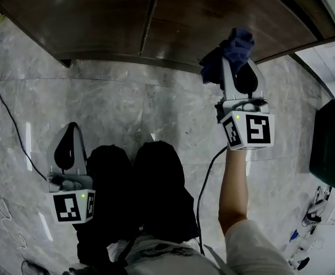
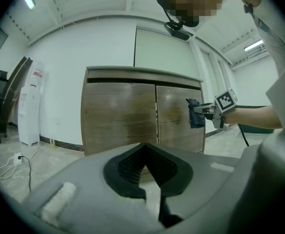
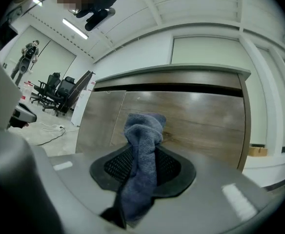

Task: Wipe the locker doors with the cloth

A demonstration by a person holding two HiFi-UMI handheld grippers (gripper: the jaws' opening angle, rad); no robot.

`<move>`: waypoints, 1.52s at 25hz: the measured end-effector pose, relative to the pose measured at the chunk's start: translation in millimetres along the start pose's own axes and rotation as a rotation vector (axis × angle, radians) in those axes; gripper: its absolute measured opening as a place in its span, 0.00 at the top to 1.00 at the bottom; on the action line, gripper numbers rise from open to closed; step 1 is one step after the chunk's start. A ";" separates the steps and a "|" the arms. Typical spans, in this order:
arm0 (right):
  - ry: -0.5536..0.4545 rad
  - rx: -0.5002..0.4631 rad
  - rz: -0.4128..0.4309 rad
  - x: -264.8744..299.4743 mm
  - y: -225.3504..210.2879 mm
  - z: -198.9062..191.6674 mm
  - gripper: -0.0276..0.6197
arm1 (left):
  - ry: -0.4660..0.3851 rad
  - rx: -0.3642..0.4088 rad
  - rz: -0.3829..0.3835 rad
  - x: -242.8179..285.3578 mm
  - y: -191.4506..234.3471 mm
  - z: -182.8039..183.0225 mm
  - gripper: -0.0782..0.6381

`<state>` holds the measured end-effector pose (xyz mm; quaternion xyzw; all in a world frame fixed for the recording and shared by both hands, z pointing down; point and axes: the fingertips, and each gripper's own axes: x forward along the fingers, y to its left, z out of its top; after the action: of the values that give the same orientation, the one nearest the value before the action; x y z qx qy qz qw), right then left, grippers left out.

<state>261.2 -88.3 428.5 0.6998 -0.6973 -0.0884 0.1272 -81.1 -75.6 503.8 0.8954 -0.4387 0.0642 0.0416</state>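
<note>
- No word, number or brand is legible in any view.
- Black-and-white square markers are carried on the left cube (image 1: 73, 206), behind the jaws of the left gripper (image 1: 70, 132), and on the right cube (image 1: 249, 130), behind the right gripper (image 1: 234, 59); these are patterns only, with no letters.
- A red label (image 2: 33, 86) is seen on a white unit (image 2: 29, 106) far left of the left gripper's jaws; its print is too small to be read.

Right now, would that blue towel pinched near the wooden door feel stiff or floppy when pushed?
Probably floppy: the blue terry cloth bunches and droops from the right hand-held gripper. Its fuzzy pile suggests it is light and grippy, so it would likely squash against the brown wooden locker door.
</note>
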 end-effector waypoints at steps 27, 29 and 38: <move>-0.033 -0.180 -0.313 -8.3 -176.4 25.0 0.78 | 0.016 0.018 0.015 -7.9 -12.5 -11.5 0.89; -0.022 -0.168 -0.309 -7.7 -174.0 13.5 0.78 | 0.010 0.022 0.015 -7.3 -14.5 -8.2 0.89; 0.070 -0.088 -0.269 0.1 -144.9 -66.6 0.78 | 0.005 0.028 0.000 -2.8 -26.7 -2.7 0.89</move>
<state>419.4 -85.5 448.2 0.7835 -0.5877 -0.1105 0.1690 -61.9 -56.7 505.6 0.8957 -0.4376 0.0727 0.0300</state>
